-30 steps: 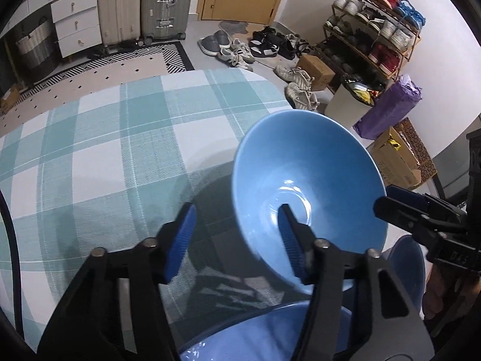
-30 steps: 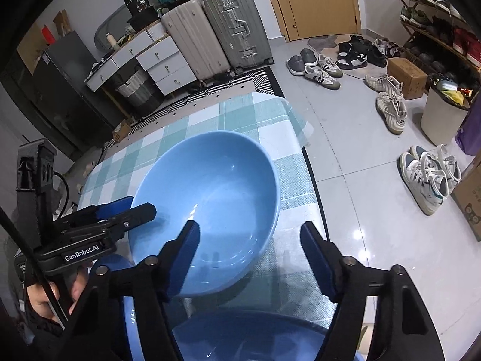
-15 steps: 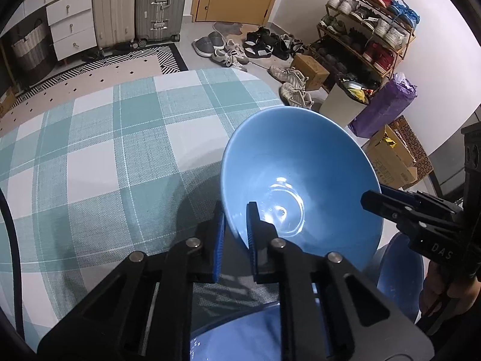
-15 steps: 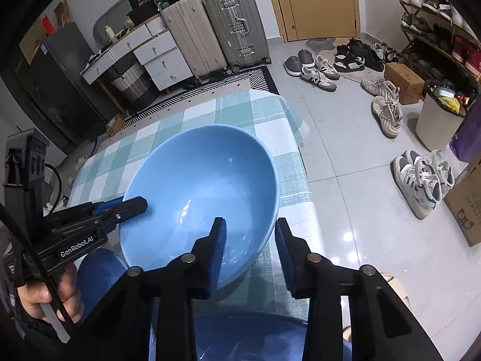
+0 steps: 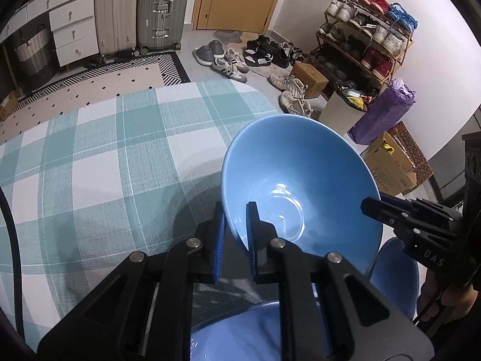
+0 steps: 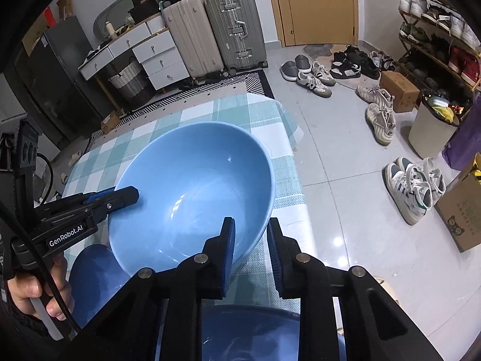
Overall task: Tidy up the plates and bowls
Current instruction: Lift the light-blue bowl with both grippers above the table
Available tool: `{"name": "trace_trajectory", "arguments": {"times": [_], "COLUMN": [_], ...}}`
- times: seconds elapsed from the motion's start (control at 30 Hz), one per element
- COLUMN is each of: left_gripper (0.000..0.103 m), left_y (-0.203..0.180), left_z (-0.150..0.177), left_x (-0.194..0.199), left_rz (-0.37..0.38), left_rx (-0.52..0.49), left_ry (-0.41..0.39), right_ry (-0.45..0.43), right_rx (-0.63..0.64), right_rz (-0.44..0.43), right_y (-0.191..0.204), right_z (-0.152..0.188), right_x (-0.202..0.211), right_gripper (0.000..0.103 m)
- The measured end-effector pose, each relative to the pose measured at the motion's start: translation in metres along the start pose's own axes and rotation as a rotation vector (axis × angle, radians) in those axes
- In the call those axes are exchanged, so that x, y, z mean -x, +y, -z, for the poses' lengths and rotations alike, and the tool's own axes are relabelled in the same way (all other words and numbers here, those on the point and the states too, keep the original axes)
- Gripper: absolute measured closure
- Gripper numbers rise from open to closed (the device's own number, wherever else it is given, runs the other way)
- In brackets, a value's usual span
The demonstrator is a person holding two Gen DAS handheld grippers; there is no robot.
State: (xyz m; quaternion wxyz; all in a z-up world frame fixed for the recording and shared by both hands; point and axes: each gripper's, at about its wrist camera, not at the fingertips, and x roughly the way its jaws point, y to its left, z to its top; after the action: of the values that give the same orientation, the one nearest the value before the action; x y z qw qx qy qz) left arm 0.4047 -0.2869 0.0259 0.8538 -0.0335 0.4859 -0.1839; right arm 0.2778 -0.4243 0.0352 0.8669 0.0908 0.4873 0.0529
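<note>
A large light-blue bowl [image 5: 300, 162] [image 6: 195, 174] hangs tilted over the teal checked tablecloth [image 5: 90, 165], between my two grippers. My left gripper [image 5: 236, 213] is shut on its rim, one pad inside the bowl and one outside; the right wrist view shows it [image 6: 132, 194] at the bowl's left rim. My right gripper [image 6: 251, 228] straddles the opposite rim, and its jaws are closing with the wall between them and a small gap left at the outer pad. It reaches the bowl's right rim in the left wrist view [image 5: 372, 206].
A darker blue dish [image 5: 240, 331] [image 6: 255, 331] lies right under the grippers, and another [image 5: 393, 270] [image 6: 96, 276] sits beside it. The table edge [image 6: 288, 138] drops to a tiled floor with shoes, boxes, a bin and a shoe rack. Suitcases and drawers stand beyond.
Both grippers were wide open around the bowl's rim. The left has closed onto the rim; the right's jaws have narrowed around the opposite rim. The bowl has barely shifted.
</note>
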Motion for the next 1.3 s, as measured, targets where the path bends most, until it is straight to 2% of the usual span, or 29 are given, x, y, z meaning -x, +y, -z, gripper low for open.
{"name": "trace_trajectory", "arguments": {"times": [0.37, 0.7, 1.3], "left_gripper": [0.092, 0.092, 0.092], "left_y": [-0.017, -0.03, -0.052], "left_z": [0.004, 0.011, 0.042], "left_x": [0.044, 0.102, 0.19], "left_rz": [0.011, 0.011, 0.008], "left_rx": [-0.018, -0.029, -0.044], "left_ry": [-0.055, -0.111, -0.161], "right_ry": [-0.058, -0.118, -0.175], "right_rx": [0.006, 0.036, 0.061], "right_rz": [0.008, 0.005, -0.013], "right_y": [0.009, 0.023, 0.045], "right_z": [0.004, 0.009, 0.029], "right_x": [0.041, 0.089, 0.147], "right_gripper": [0.08, 0.08, 0.08]}}
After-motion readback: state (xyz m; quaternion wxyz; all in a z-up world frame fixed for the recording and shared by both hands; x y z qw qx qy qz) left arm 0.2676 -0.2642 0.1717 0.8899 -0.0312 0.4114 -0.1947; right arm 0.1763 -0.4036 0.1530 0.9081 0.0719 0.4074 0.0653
